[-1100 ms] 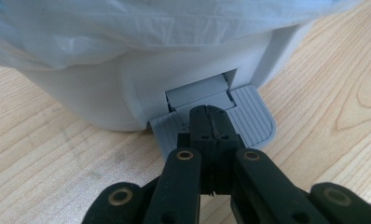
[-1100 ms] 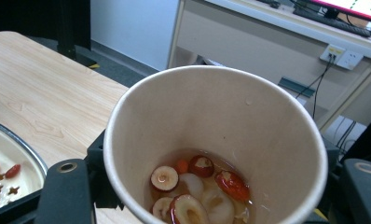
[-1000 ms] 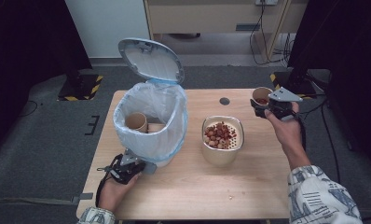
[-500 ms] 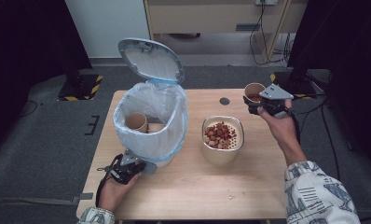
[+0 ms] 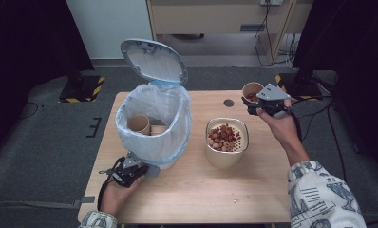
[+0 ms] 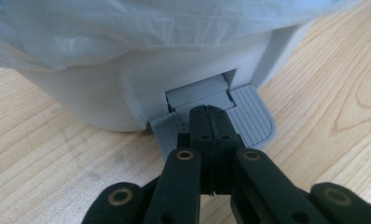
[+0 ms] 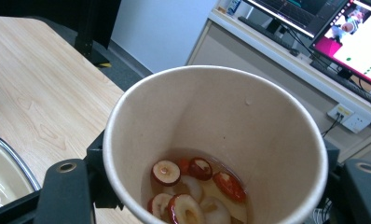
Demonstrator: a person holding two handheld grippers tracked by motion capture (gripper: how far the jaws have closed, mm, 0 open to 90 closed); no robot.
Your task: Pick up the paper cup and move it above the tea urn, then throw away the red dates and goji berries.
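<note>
Cup (image 7: 215, 140): pinched between the right gripper's (image 5: 265, 102) fingers, upright, fruit slices in liquid inside, above the surface's (image 5: 196, 190) far right corner.
Pedal (image 6: 211, 119): at the bin's (image 5: 151, 123) base near the front left corner, under the left gripper's (image 6: 210, 122) fingers, pressed together.

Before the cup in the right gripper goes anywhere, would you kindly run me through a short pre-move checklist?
1. Right gripper shut on the paper cup: ok.
2. Cup upright, date slices and liquid at the bottom, none spilling: ok.
3. Left gripper shut, tips pressing the bin pedal: ok.
4. Bin lid standing open: ok.
5. Strainer bowl already holds strained pieces; room for more: cannot tell.
6. Liner bag spread over the bin rim, cups inside: ok.
</note>
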